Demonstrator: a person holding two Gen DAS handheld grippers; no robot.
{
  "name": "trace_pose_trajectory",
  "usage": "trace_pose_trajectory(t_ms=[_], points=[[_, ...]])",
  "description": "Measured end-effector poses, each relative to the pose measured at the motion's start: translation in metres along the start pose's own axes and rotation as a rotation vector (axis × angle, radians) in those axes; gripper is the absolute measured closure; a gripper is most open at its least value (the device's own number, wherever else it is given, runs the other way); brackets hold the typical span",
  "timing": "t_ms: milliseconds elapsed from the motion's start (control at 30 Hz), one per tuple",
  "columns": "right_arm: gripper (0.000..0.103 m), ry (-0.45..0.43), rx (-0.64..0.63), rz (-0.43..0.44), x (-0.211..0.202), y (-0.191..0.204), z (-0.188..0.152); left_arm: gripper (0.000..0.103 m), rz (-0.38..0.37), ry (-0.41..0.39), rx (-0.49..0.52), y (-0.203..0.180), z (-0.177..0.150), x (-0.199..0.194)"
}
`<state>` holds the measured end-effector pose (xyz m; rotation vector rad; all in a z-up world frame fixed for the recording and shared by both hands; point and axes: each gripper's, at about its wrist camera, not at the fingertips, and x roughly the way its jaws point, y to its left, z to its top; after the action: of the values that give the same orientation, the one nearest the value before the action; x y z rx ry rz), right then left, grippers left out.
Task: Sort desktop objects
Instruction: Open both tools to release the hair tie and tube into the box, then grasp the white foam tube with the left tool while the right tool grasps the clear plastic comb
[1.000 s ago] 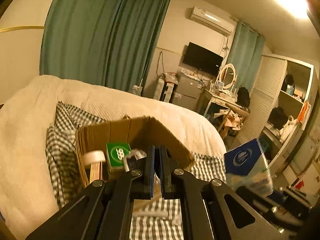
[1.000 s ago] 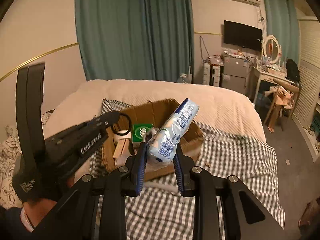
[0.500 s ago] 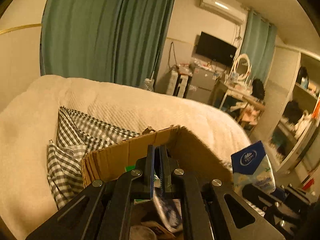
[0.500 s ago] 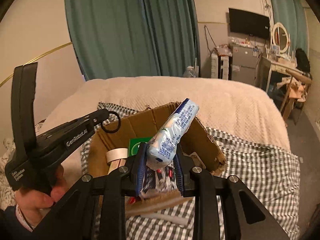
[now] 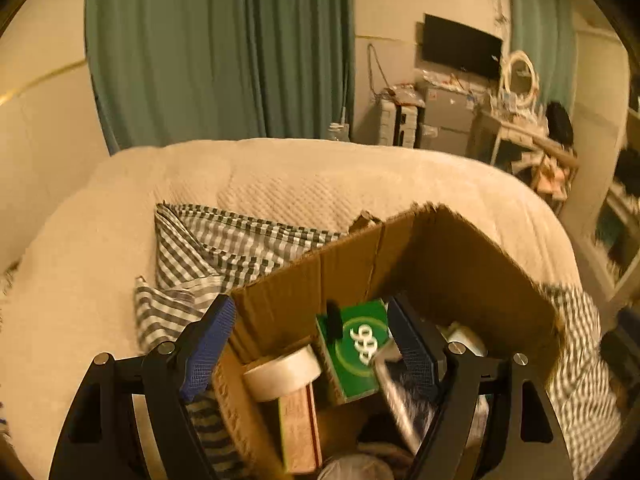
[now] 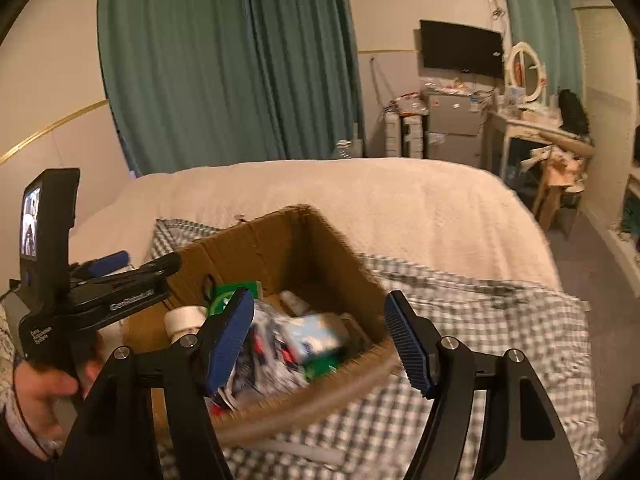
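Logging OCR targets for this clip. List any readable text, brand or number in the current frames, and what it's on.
"999": white digits on the green box inside the cardboard box.
White lettering on the side of the left gripper: blurred, not readable.
Small white label on its handle: too small to read.
Print on the blue and white packet in the box: motion-blurred, unreadable.

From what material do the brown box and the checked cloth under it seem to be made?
The brown open-topped box looks like matte corrugated cardboard: fluted layers show at its torn rim. The grey-and-white checked cloth looks like soft woven fabric, probably cotton, since it folds and wrinkles; the exact fibre cannot be told.
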<state>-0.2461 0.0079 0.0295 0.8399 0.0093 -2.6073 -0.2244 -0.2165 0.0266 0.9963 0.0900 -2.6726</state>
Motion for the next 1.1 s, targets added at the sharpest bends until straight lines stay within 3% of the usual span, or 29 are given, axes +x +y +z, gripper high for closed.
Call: trace_pose_trajectory(t_ms=[133, 200, 300, 400, 500, 667, 967, 1100], points=[[0.036, -0.026, 0.002, -0.038, -0.043, -0.011, 0.002, 0.017, -0.017, -0.02, 0.041, -0.008, -0.004, -0.04], [0.035, -0.047, 0.006, -0.062, -0.069, -0.016, 0.004, 0.007, -0.027, -0.057, 0.044, -0.012, -0.002, -0.068], [0.035, -0.083, 0.013, -0.085, -0.107, -0.021, 0.005, 0.0, -0.053, -0.114, 0.028, -0.019, 0.0, -0.108], [0.029, -0.104, 0.011, -0.117, -0.139, -0.022, 0.0, 0.0, -0.083, -0.148, 0.016, -0.029, -0.007, -0.142], [0.023, -0.118, 0.028, -0.13, -0.165, -0.025, -0.009, 0.0, -0.113, -0.132, 0.034, -0.044, -0.017, -0.16], [0.016, -0.118, 0.046, -0.135, -0.187, -0.03, -0.031, 0.0, -0.06, -0.142, 0.091, -0.075, -0.05, -0.188], [0.014, -0.092, 0.068, -0.201, -0.198, -0.041, -0.067, 0.0, -0.07, -0.113, 0.116, -0.1, -0.11, -0.181], [0.014, -0.069, 0.111, -0.253, -0.192, -0.054, -0.095, 0.0, -0.117, -0.122, 0.147, -0.109, -0.14, -0.161]])
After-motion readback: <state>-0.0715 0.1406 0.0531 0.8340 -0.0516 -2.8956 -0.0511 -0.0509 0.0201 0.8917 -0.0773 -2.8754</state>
